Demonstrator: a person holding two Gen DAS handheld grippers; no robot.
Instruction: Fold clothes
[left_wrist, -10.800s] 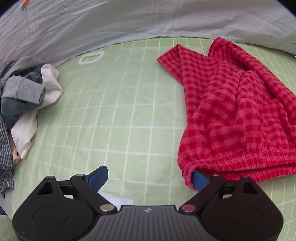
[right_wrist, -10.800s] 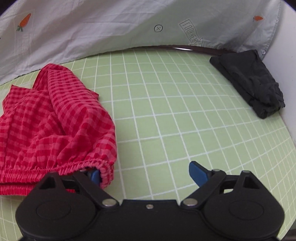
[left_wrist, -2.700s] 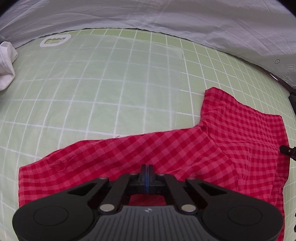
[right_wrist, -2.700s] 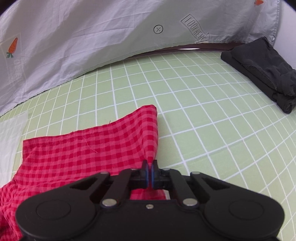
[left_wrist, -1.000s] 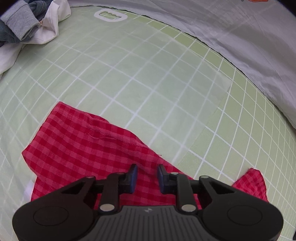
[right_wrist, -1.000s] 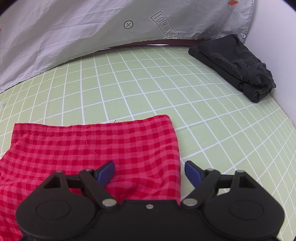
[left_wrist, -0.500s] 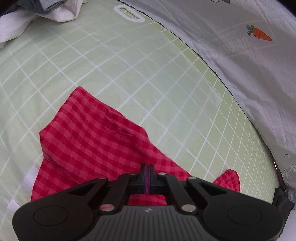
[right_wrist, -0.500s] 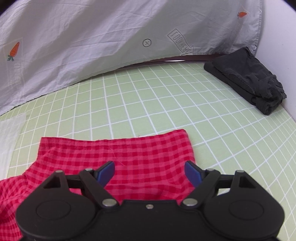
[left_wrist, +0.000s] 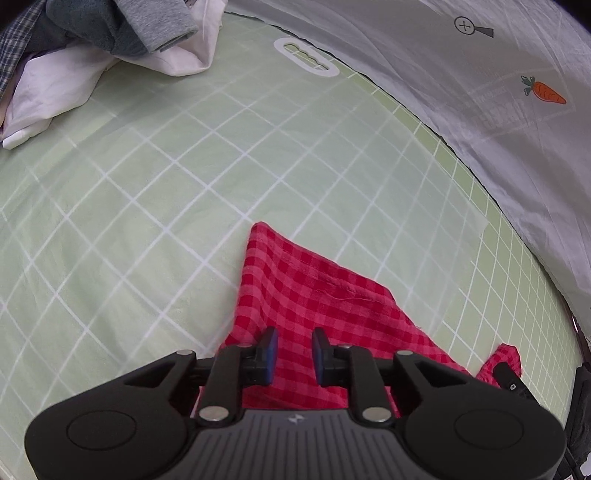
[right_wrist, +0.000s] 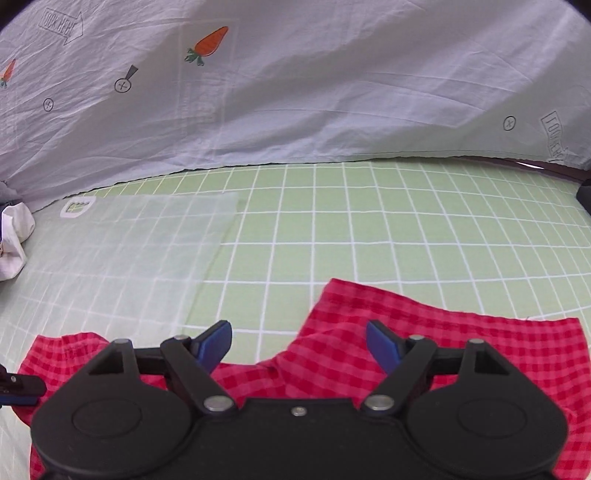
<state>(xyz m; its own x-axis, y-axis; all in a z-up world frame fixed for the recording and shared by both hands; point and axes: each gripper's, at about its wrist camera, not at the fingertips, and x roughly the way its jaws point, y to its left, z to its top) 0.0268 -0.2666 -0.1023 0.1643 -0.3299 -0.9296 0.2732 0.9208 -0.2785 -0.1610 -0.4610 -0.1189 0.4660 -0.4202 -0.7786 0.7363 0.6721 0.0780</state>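
Left gripper (left_wrist: 293, 345) points down at the red checked shorts (left_wrist: 314, 295); its two blue pads stand a small way apart and are opening, with the red cloth below and between them, and they do not press on it. Nothing is held by it. From this camera, going from left to right, one pile of unfolded clothes (left_wrist: 92, 48) lies at the far left corner, with white, grey, dark teal and checked pieces mixed together. Next comes the green grid mat (left_wrist: 147, 206), which covers the tabletop and carries one white printed label (left_wrist: 306, 57) near its far edge. The shorts lie on the mat near the camera, with one corner pointing away. Behind the mat hangs one pale sheet (left_wrist: 480, 92) with carrot prints. At the far right, a small part of the right gripper shows just beside the cloth.

Right gripper (right_wrist: 299, 341) has its two blue pads wide apart, closing only slightly, and it holds nothing. In its view, from left to right, a tip of the left gripper shows at the left edge, then one leg of the shorts (right_wrist: 443, 343), then bare mat between the pads, then the wider part of the shorts. One dark garment (right_wrist: 584, 195) is just visible at the right edge, well apart from the shorts.
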